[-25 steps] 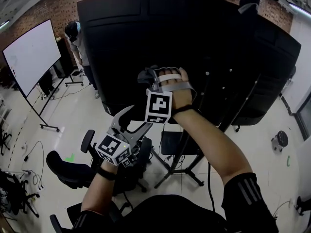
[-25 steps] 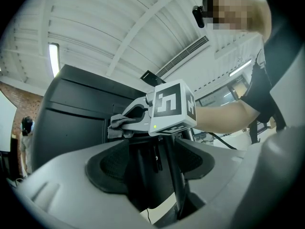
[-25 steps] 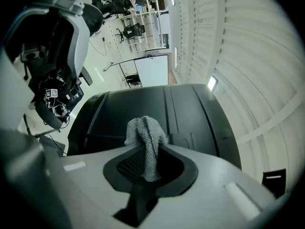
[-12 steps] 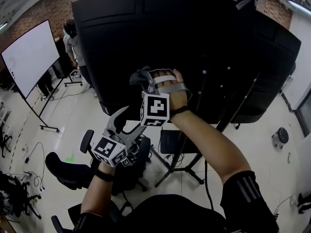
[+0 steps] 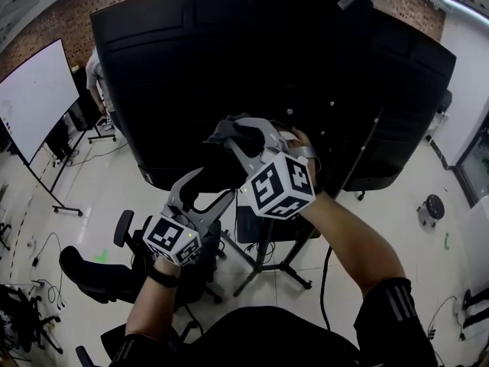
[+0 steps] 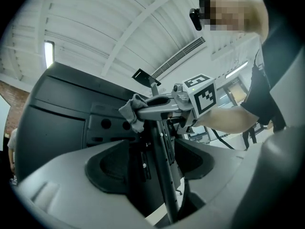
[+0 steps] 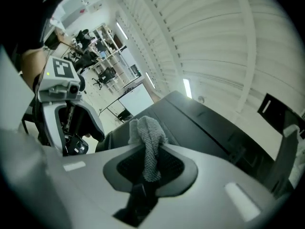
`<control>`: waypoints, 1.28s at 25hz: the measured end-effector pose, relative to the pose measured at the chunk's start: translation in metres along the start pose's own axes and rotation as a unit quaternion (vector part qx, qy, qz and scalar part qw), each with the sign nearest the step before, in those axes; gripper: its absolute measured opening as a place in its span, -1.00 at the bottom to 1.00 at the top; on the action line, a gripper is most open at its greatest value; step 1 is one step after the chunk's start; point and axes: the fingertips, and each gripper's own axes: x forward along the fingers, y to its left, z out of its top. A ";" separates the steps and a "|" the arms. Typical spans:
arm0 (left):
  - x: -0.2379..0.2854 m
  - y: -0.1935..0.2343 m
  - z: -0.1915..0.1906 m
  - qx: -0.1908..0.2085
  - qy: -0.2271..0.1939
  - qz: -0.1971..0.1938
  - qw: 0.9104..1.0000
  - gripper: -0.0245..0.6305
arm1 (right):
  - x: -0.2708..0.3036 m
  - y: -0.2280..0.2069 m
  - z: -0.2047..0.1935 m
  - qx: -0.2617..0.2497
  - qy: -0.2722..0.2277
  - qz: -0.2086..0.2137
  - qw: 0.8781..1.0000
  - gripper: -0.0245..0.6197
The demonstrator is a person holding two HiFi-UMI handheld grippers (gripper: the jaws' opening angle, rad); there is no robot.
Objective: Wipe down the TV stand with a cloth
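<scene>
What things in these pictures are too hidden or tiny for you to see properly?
- Head view: the right gripper covers where its cloth meets the TV, so touching is unclear.
- Head view: the stand pole disappears upward behind that gripper's cube.
- Head view: the person by the whiteboard is small, cut off by the TV.

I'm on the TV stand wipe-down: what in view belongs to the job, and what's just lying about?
Job in hand:
- grey knitted cloth, pinched in the right gripper
- black metal TV stand pole
- large black TV back panel
- left gripper, jaws apart, holding nothing

Lying about:
- white rolling whiteboard
- black office chair
- small round black stool
</scene>
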 end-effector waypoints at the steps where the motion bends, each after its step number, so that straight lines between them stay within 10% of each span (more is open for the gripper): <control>1: 0.005 -0.005 0.002 0.000 -0.002 -0.004 1.000 0.06 | -0.010 -0.008 -0.003 0.012 -0.004 -0.007 1.000 -0.74; 18: 0.060 -0.054 0.019 0.012 -0.023 -0.045 0.999 0.06 | -0.100 -0.123 -0.064 0.216 -0.077 -0.076 0.970 -0.74; 32: 0.074 -0.060 0.000 0.006 0.002 -0.047 0.999 0.07 | -0.077 -0.113 -0.105 0.269 -0.060 -0.060 0.959 -0.74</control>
